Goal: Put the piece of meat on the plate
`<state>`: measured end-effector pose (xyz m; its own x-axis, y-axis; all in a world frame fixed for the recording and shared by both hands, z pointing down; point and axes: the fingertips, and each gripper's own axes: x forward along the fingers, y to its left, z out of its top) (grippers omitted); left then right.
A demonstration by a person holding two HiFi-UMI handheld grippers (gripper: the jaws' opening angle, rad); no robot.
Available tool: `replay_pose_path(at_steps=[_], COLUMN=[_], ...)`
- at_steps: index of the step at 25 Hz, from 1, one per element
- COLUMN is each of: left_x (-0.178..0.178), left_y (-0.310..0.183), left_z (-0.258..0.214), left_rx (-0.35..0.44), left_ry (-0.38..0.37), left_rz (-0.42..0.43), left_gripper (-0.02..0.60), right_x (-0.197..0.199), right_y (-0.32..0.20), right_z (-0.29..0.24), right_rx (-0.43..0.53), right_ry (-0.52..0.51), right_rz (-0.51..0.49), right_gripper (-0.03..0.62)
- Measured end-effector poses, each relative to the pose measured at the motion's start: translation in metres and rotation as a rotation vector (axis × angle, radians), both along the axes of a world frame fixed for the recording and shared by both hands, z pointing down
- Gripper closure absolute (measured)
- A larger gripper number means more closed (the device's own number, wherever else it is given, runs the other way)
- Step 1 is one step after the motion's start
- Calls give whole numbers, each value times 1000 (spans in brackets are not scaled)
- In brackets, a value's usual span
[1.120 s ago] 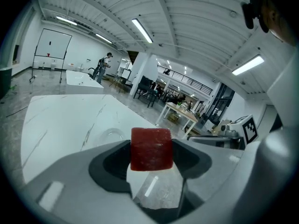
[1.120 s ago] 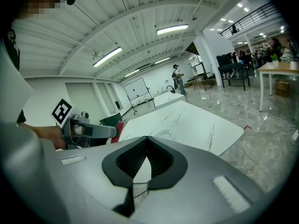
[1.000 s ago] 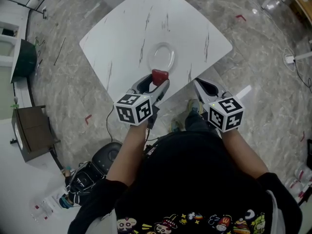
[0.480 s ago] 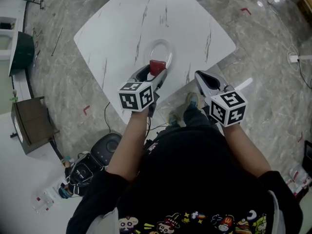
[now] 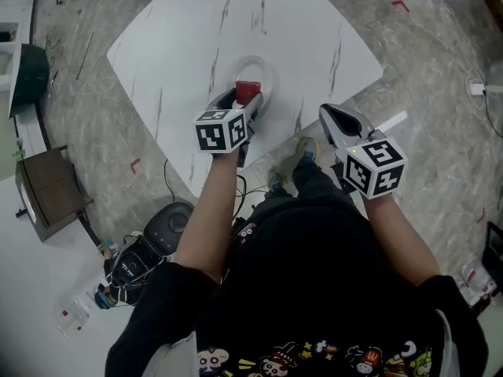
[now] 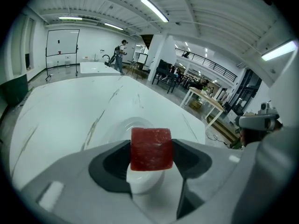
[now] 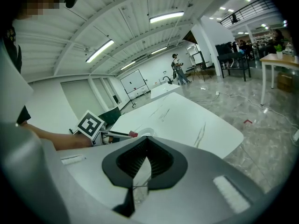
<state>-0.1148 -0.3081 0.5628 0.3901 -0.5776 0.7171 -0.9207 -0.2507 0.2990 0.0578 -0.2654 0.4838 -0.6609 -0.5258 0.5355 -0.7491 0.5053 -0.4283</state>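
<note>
A red cube of meat (image 5: 247,92) (image 6: 151,149) is clamped between the jaws of my left gripper (image 5: 245,95) (image 6: 150,155). It hangs just over the near rim of the white plate (image 5: 267,79) (image 6: 119,129), which sits on the white marble table (image 5: 181,45). My right gripper (image 5: 336,118) (image 7: 140,171) hovers off the table's near right edge, its jaws together with nothing between them. In the right gripper view the left gripper's marker cube (image 7: 89,124) and the meat (image 7: 133,134) show at the left beside the plate (image 7: 148,134).
The table (image 6: 56,111) stands on a grey marbled floor (image 5: 440,77). A dark cabinet (image 5: 43,195) and a black bag (image 5: 145,254) lie at the lower left. People and other tables (image 6: 205,101) are far off in the hall.
My left gripper has carried the meat forward from the table's near edge to over the plate's near rim. The right gripper has stayed beside the table edge.
</note>
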Motion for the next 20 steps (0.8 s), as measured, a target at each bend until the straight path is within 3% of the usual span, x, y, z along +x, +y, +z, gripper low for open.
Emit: replay_pose_path(at_steps=[20], left_x=[-7], left_y=[-22], left_z=[46], left_rx=[-75], left_ry=[-116], left_rz=[7], left_gripper=[193], right_x=[11], right_y=[-17], right_z=[24], right_rx=[-53], right_ry=[-7], right_rz=[-2], right_gripper=[571])
